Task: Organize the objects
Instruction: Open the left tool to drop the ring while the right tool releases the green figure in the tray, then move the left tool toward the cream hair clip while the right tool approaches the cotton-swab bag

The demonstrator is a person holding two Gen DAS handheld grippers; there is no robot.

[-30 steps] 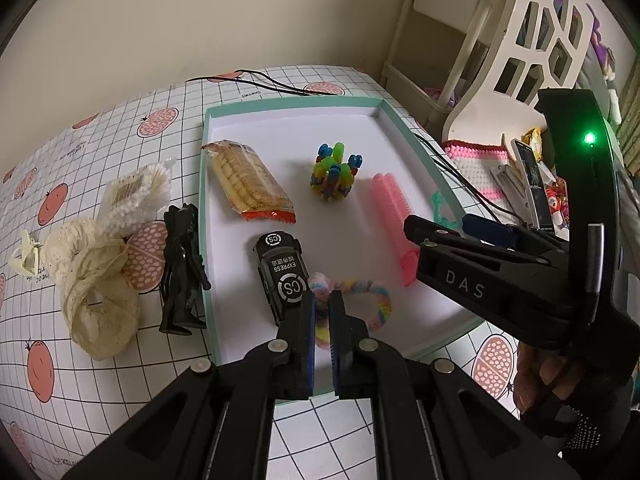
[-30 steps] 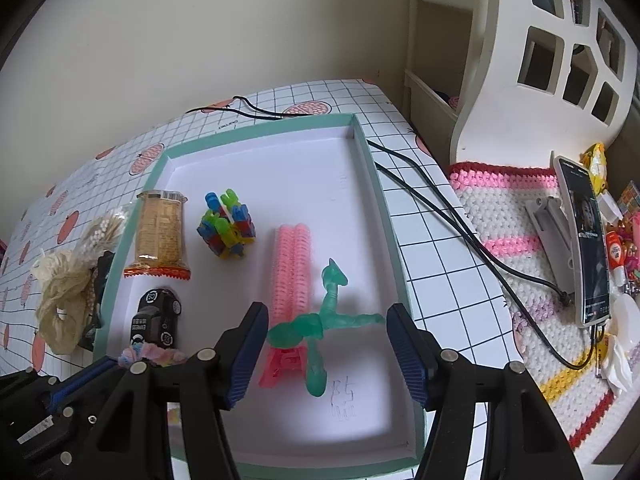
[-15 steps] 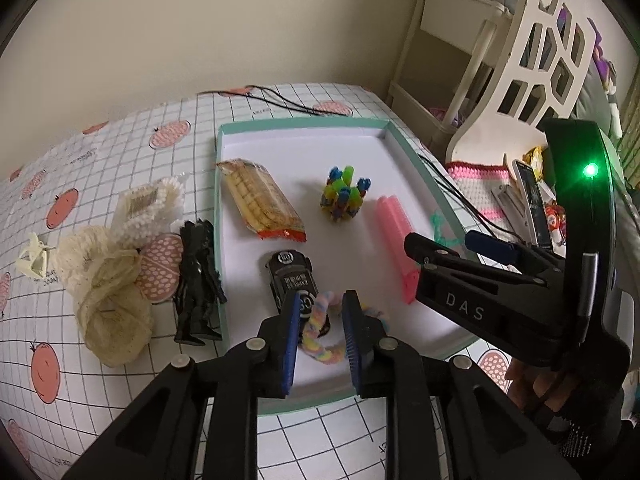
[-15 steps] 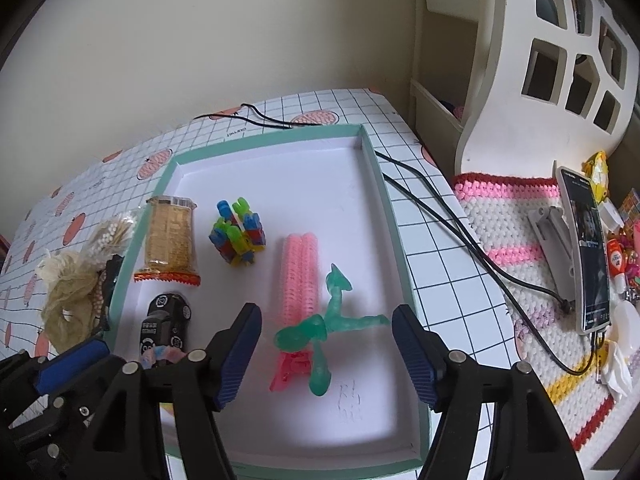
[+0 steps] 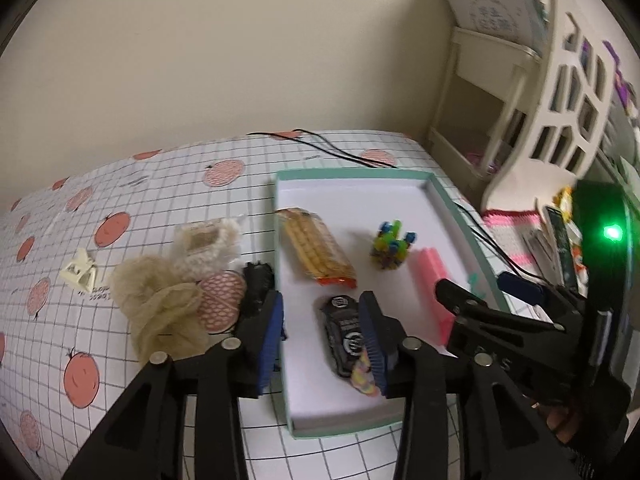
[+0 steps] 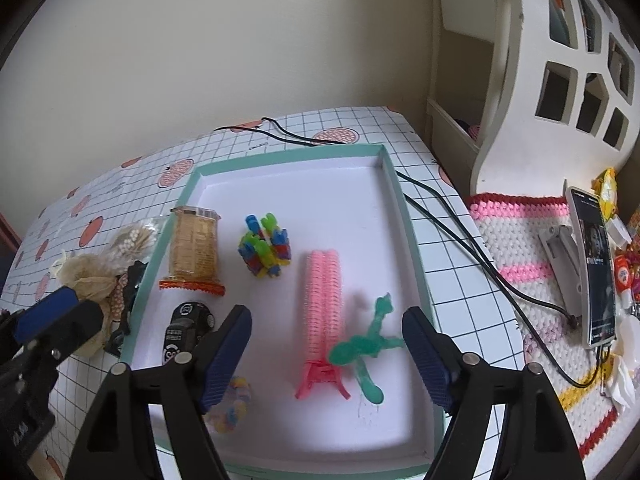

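Pastel hair tie (image 5: 363,373) lies in the tray (image 5: 448,196) beside the spread left tool (image 5: 324,344).

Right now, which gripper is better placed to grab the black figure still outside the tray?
Left gripper: its open jaws sit beside the black figure; the right gripper hangs across the tray.

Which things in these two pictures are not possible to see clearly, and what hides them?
- Pastel hair tie: left wrist view, partly behind the left gripper finger; right wrist view, behind a right gripper finger.
- Black figure: left wrist view, lower part behind the left finger; blurred.
- Green toy: left wrist view, mostly behind the right gripper's body.
- Toy car print: too small to read.
- Phone screen: too small.
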